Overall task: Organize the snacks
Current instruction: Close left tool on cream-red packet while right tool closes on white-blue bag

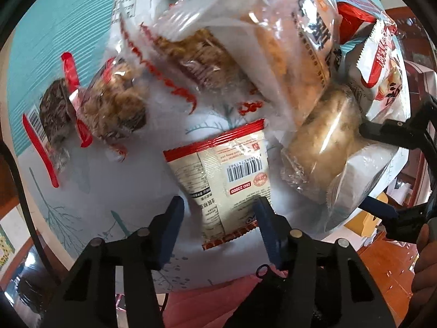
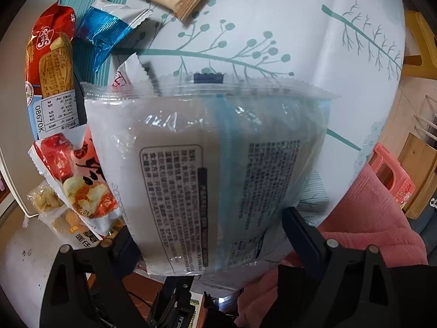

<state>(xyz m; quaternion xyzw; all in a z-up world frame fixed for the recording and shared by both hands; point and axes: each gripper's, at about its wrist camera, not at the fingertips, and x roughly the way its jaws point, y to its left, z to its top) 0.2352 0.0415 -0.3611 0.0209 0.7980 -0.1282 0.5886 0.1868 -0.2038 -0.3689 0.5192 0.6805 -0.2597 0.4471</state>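
The left gripper (image 1: 218, 218) hangs low over the table (image 1: 114, 191), jaws spread around the near end of a red-edged packet (image 1: 226, 180) lying flat. Beyond, snacks pile up. The right gripper (image 2: 213, 232) pinches a large white bag (image 2: 207, 164) above the tablecloth.

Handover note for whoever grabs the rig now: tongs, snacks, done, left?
Left tongs: open, straddling the red-edged barcode packet lying on the table, not gripped.
Right tongs: a large clear-edged white packet sits between them; grip unclear.
Other snacks are piled loose: brown cakes, red biscuit pack, blue wrapper.
Done: no sorting visible. Left: nearly all.
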